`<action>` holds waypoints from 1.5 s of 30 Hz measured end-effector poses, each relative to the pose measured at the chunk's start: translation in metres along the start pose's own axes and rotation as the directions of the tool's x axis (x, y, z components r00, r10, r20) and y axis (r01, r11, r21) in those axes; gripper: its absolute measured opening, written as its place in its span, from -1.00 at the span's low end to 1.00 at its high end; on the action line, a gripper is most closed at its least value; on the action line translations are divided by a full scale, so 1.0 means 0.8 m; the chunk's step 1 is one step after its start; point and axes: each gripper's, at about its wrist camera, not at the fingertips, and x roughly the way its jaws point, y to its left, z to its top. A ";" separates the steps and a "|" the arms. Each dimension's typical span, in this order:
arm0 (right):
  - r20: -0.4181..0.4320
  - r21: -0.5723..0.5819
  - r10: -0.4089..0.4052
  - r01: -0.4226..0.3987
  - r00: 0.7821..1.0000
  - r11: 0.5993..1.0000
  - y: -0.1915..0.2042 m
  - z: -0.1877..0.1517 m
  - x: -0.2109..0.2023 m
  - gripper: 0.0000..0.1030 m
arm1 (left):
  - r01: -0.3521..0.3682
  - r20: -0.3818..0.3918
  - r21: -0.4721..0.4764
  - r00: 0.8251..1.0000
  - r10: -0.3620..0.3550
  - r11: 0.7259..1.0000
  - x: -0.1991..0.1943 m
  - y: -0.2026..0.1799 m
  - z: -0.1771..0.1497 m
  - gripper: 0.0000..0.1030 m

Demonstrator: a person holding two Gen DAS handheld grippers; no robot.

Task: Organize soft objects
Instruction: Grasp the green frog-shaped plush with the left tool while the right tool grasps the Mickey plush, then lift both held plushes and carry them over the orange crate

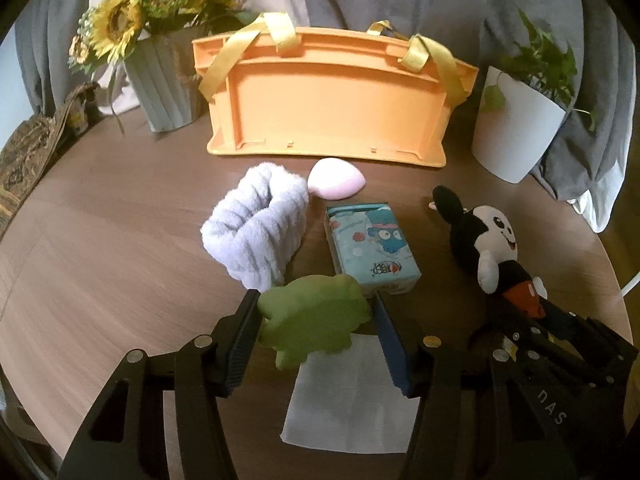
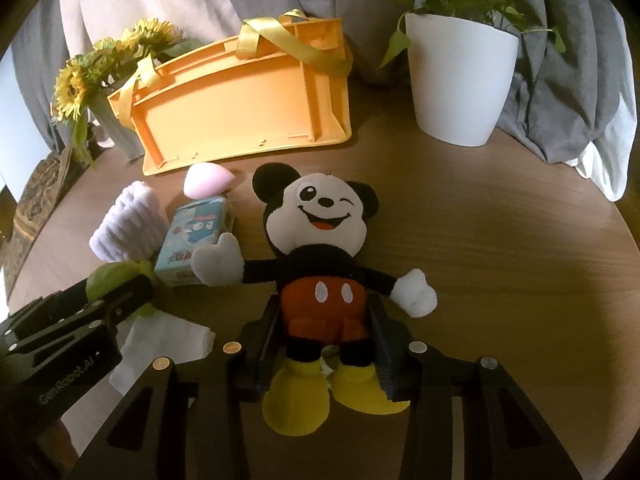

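Note:
My left gripper (image 1: 316, 320) is shut on a green soft toy (image 1: 312, 320), held just above a white cloth (image 1: 352, 392). My right gripper (image 2: 322, 320) is shut on a Mickey Mouse plush (image 2: 320, 248) at its red shorts; the plush lies on its back on the table. The plush also shows in the left wrist view (image 1: 488, 240). An orange basket (image 1: 328, 92) with yellow straps stands at the back. In front of it lie a lilac towel roll (image 1: 256, 224), a pink sponge (image 1: 336, 178) and a blue tissue pack (image 1: 370, 248).
A sunflower vase (image 1: 160, 80) stands left of the basket and a white plant pot (image 1: 516, 120) to its right. Grey and white curtains hang behind the round wooden table (image 1: 100, 240). A patterned cloth (image 1: 28, 152) lies at the far left edge.

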 end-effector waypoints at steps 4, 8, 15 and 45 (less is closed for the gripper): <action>0.005 0.010 -0.002 0.001 1.000 1.000 0.000 0.001 -0.007 -0.20 | 0.009 0.013 0.006 1.000 -0.009 1.000 -0.006 0.000 0.001 0.08; 0.026 0.011 -0.002 0.002 1.000 1.000 0.001 0.002 -0.015 -0.21 | 0.017 0.024 0.013 1.000 -0.017 1.000 -0.011 0.001 0.003 0.08; 0.057 0.008 0.002 -0.003 0.998 1.000 0.009 0.010 -0.033 -0.21 | 0.032 0.055 0.017 0.998 -0.033 0.999 -0.030 0.004 0.012 0.08; 0.270 0.001 0.032 -0.033 0.962 0.999 0.070 0.090 -0.124 -0.21 | 0.070 0.310 0.035 0.947 -0.077 0.997 -0.126 0.048 0.106 0.07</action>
